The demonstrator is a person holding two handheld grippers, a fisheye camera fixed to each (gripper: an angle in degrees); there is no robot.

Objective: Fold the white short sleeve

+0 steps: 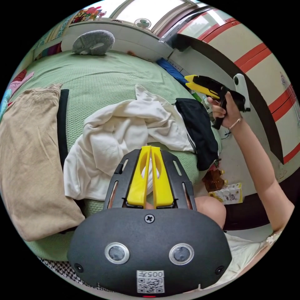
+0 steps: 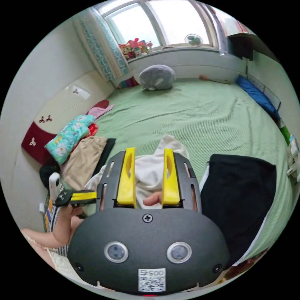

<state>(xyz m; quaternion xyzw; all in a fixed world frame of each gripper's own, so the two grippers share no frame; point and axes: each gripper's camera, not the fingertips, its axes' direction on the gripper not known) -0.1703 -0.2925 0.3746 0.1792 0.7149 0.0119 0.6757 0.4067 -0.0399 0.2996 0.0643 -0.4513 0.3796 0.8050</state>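
Note:
The white short sleeve shirt [image 1: 125, 134] lies crumpled on the green bed cover [image 1: 103, 78], near the bed's edge. My left gripper [image 1: 151, 147] hovers just over its near part with jaws shut tip to tip; I see no cloth pinched between them. A hand holds my right gripper [image 1: 195, 83] raised off to the right, beyond the bed's edge. In the right gripper view that gripper [image 2: 149, 151] is open, looking down on the shirt [image 2: 150, 172]. The left gripper [image 2: 82, 196] shows low on the left there, held in a hand.
A black garment [image 1: 200, 131] [image 2: 240, 193] lies beside the shirt at the bed's edge. A folded tan garment [image 1: 28, 156] [image 2: 84, 156] lies on the other side. A grey cushion [image 2: 156, 76] sits at the far end. Packets [image 1: 225, 192] lie on the floor.

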